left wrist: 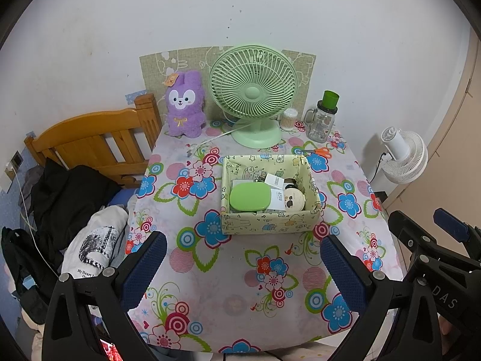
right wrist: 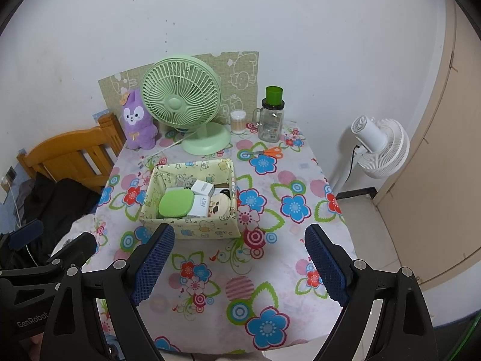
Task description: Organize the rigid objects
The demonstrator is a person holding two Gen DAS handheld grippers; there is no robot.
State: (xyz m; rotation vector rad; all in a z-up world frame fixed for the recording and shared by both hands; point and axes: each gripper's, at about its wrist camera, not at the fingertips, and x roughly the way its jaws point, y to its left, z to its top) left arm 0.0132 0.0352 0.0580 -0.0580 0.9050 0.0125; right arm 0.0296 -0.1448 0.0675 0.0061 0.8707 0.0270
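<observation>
box (left wrist: 270,225) on table | left gripper (left wrist: 243,267) fingers wide, empty | right gripper (right wrist: 240,266) same

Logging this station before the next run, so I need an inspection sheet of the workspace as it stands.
Surface: floral tablecloth, bare in front.
Job's things: patterned box mid-table holds green case, white 45W box, round tin.
Clutter: green fan, purple plush, swab jar, glass mug, orange scissors behind the box.
Grippers: left gripper and right gripper open, empty.
Cables: fan cord on the cloth.
Surroundings: wooden bed frame, white fan.
</observation>
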